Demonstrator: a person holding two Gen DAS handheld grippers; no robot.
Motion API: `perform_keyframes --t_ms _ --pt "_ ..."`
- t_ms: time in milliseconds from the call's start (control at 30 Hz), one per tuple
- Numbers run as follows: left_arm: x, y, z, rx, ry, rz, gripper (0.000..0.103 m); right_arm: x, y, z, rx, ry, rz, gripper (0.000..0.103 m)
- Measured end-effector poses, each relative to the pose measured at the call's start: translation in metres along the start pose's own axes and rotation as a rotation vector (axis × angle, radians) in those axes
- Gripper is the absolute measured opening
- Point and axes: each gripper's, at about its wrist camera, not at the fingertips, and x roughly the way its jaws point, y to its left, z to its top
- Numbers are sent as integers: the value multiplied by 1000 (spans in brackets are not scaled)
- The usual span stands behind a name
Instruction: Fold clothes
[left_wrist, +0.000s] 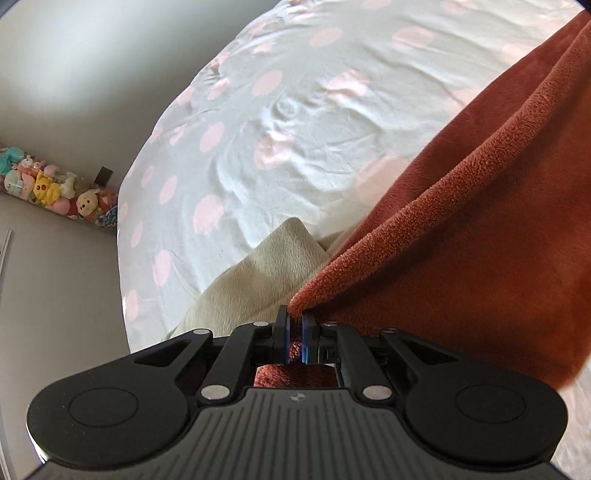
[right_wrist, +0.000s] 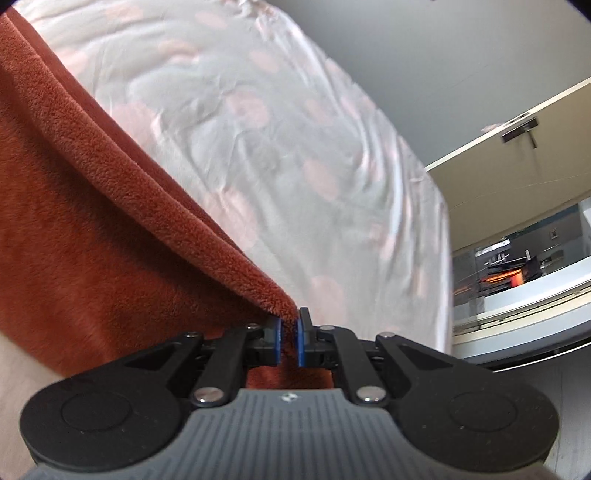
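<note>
A rust-red fleece garment (left_wrist: 480, 206) hangs stretched between my two grippers above the bed. My left gripper (left_wrist: 294, 317) is shut on its left corner; the cloth runs up and to the right from the pads. My right gripper (right_wrist: 290, 321) is shut on the other corner of the same garment (right_wrist: 92, 206), which runs up and to the left. A cream fleece garment (left_wrist: 255, 280) lies on the bed just below and left of my left gripper.
The bed sheet (left_wrist: 295, 110) is pale with pink dots and fills the area ahead; it also shows in the right wrist view (right_wrist: 277, 147). Plush toys (left_wrist: 55, 188) line the wall at left. A window and sill (right_wrist: 517, 280) stand to the right.
</note>
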Motion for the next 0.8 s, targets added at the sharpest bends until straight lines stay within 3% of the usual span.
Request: perform_keyframes --t_ms 200,367,433,467,500,533,633,800 --pt "39 -5 8 -5 27 14 4 48 11 7 13 31 25 10" --pt "37 -6 -5 -59 -6 17 8 54 14 6 66 30 17 19" --pt "25 3 -9 -122 -36 -2 13 47 9 8 91 19 7 26" --pt "18 10 -11 -155 -53 -8 17 41 6 9 108 8 -1 39" --pt "8 16 -14 -186 -74 -5 28 32 1 9 131 -10 -11 50" --pt "-2 22 -17 -213 -98 10 35 22 -4 10 153 -29 -20 52" --pt "-38 38 -29 -275 -162 33 42 -6 -20 10 244 -82 -33 54" --pt "-80 53 -62 -402 -208 -9 48 -59 -23 -6 415 -157 -7 55"
